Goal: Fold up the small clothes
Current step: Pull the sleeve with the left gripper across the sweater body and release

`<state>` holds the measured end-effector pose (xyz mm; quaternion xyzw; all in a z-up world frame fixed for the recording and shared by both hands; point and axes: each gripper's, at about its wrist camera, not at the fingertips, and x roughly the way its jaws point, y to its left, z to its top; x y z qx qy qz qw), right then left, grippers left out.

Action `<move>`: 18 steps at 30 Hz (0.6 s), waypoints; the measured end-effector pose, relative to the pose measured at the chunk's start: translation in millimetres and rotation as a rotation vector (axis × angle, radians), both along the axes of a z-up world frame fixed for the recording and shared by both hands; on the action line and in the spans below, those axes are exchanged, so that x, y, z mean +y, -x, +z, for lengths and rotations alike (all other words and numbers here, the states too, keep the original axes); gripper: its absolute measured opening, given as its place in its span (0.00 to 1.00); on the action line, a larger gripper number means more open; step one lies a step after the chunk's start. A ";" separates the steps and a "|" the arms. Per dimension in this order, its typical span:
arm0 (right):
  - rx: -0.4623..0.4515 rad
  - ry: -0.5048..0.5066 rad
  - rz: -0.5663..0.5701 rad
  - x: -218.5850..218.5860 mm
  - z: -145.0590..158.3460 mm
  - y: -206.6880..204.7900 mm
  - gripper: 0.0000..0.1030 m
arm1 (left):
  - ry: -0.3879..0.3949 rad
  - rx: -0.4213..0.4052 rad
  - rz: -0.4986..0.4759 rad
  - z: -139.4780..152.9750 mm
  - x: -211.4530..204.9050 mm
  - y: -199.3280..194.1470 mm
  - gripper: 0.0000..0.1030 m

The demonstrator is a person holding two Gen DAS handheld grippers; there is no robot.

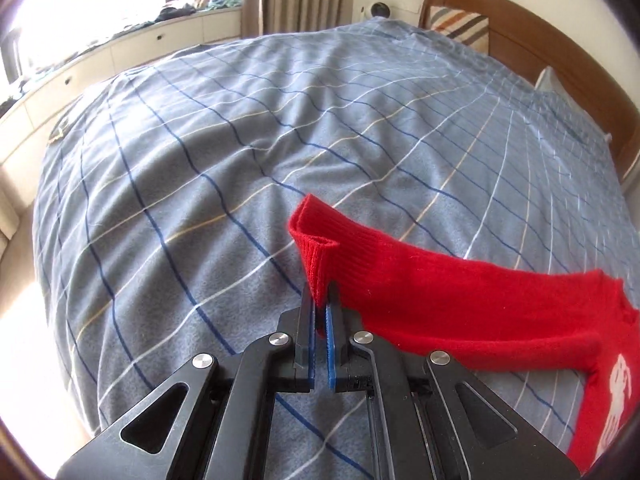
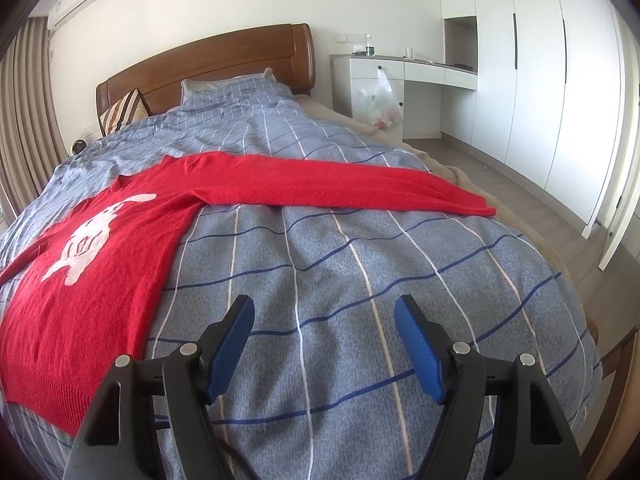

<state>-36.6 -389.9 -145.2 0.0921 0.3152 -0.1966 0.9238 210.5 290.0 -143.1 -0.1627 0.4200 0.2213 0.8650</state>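
The red sweater [image 2: 100, 248] is spread face up on the bed's blue checked blanket [image 2: 360, 280], one sleeve [image 2: 340, 188] stretched out flat toward the wardrobe [image 2: 520, 60] side. A white cartoon figure [image 2: 86, 240] is knitted on its chest; no writing can be read there. The ribbed cuff [image 1: 316, 256] of the other sleeve is pinched between the closed fingers of the left gripper [image 1: 320, 300]. The right gripper [image 2: 324, 312] is held over bare blanket, its fingers spread with nothing between them.
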 end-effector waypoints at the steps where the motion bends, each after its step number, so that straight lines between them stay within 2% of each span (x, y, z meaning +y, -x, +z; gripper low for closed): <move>1: 0.002 -0.003 -0.001 -0.7 -0.5 -0.2 0.70 | -0.005 0.011 0.003 -3.3 1.7 -1.8 0.02; 7: 0.007 -0.016 -0.010 -3.7 -1.9 -0.6 0.70 | -0.017 0.057 0.007 -22.7 6.0 -4.7 0.02; 18: 0.016 -0.009 -0.006 -3.3 -2.6 -2.2 0.70 | -0.017 0.048 -0.023 -29.1 9.1 -5.9 0.03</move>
